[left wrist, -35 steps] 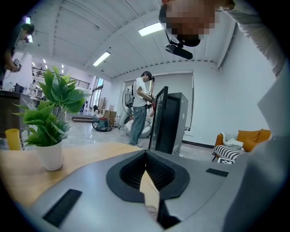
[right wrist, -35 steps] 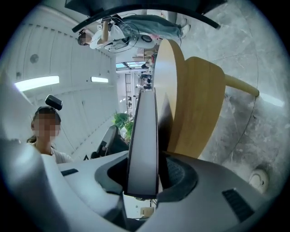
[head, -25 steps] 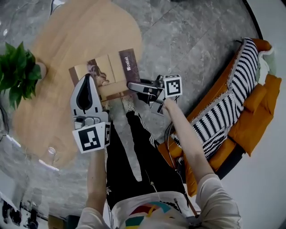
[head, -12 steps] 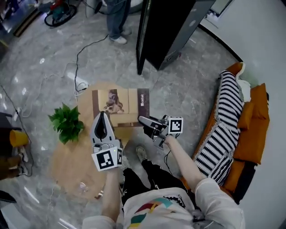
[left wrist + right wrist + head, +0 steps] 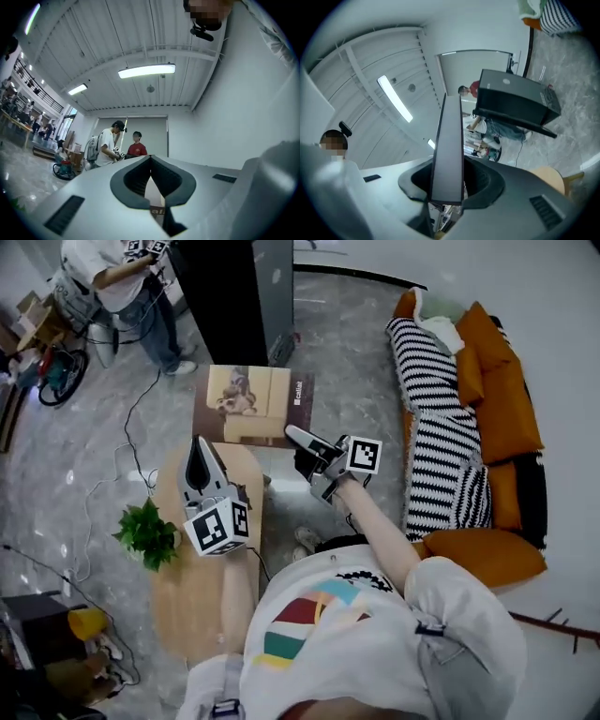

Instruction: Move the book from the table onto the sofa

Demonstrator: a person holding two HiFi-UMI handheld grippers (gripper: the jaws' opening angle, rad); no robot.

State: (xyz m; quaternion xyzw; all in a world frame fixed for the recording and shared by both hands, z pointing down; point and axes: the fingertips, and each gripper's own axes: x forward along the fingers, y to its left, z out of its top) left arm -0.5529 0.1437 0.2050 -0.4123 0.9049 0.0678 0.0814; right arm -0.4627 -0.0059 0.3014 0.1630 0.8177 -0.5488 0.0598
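Up at twelve o'clock in the head view, the book (image 5: pixel 253 404) hangs in the air over the grey floor (image 5: pixel 366 343). It is clear of the wooden table (image 5: pixel 187 596) at seven o'clock and not yet over the orange sofa (image 5: pixel 506 381) at two o'clock. Both grippers carry it by its near edge. The left gripper (image 5: pixel 198 448) has its jaws almost together, pinching a thin part of that edge. The right gripper (image 5: pixel 294 435) has its jaws partly apart, clamped across the book's thickness by the dark spine band. To do the carry well, I would swing both hands toward two o'clock together and keep the book level. I would then lower it flat onto the striped throw (image 5: pixel 441 427) before easing either grip.
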